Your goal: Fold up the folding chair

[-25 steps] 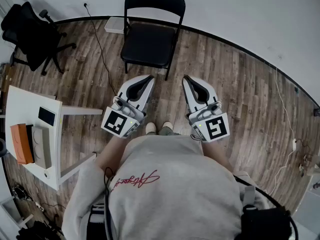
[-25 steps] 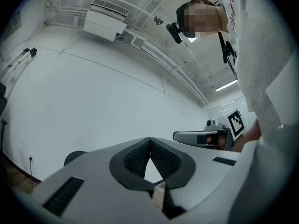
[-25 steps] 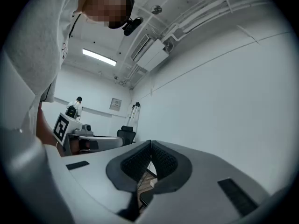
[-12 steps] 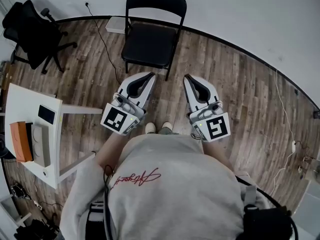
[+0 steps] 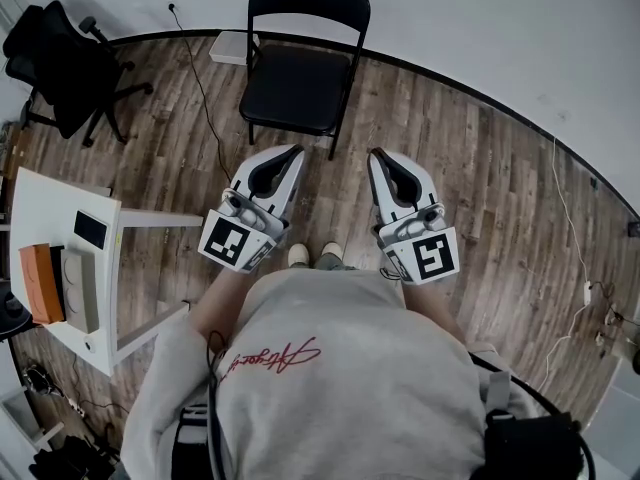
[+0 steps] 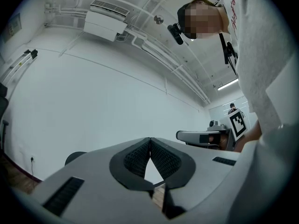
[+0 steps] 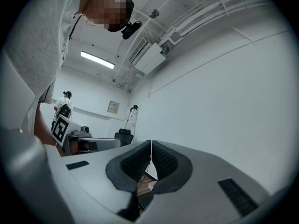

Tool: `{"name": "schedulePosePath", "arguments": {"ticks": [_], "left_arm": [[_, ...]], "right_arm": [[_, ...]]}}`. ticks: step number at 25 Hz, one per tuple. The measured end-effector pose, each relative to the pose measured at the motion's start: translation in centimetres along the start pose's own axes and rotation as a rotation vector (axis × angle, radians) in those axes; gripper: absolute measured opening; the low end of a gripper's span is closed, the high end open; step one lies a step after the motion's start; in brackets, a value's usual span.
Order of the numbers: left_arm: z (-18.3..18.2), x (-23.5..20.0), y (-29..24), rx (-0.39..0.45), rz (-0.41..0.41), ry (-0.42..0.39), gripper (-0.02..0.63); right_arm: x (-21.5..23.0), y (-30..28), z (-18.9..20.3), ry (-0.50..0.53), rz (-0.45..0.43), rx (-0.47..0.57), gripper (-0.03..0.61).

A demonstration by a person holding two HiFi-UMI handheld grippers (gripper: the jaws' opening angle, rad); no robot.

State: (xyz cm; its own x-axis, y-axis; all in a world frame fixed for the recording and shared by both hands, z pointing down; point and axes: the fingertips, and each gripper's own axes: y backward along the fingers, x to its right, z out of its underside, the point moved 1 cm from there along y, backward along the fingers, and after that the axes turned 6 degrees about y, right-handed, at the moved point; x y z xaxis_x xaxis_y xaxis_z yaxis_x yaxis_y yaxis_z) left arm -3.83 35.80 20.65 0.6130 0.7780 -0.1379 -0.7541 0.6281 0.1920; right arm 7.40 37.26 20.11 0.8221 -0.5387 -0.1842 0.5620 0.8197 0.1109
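Now I hold both the left gripper [image 5: 278,164] and right gripper [image 5: 391,171] closed and empty, near the unfolded folding chair [image 5: 300,73], ready to reach.

Illegible red script on sweatshirt [image 5: 340,368]

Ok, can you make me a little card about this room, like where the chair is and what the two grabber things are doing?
folding chair: black, unfolded, standing by the wall, nothing on the seat
left gripper: jaws shut, holding nothing, not touching the chair
right gripper: jaws shut, holding nothing, not touching the chair
office chair: black, far left
white table: at the left, with an orange box on it
floor: wood planks
folding: not started yet
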Motion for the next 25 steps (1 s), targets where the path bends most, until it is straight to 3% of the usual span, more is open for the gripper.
{"name": "schedulePosePath", "arguments": {"ticks": [14,20,25], "left_arm": [[2.2,-0.6,-4.0,0.002,-0.090,0.017,0.017],[3.2,-5.4,-6.1,0.001,-0.107,0.023,0.017],[4.8,-10.4,-10.0,-0.031,-0.069,0.054,0.017]], "right_arm": [[5.1,-0.7,1.5,0.005,-0.061,0.023,0.018],[6.9,-5.4,3.6,0.012,-0.066,0.006,0.018],[9.8,-10.8,5.8,0.022,-0.047,-0.018,0.018]]}}
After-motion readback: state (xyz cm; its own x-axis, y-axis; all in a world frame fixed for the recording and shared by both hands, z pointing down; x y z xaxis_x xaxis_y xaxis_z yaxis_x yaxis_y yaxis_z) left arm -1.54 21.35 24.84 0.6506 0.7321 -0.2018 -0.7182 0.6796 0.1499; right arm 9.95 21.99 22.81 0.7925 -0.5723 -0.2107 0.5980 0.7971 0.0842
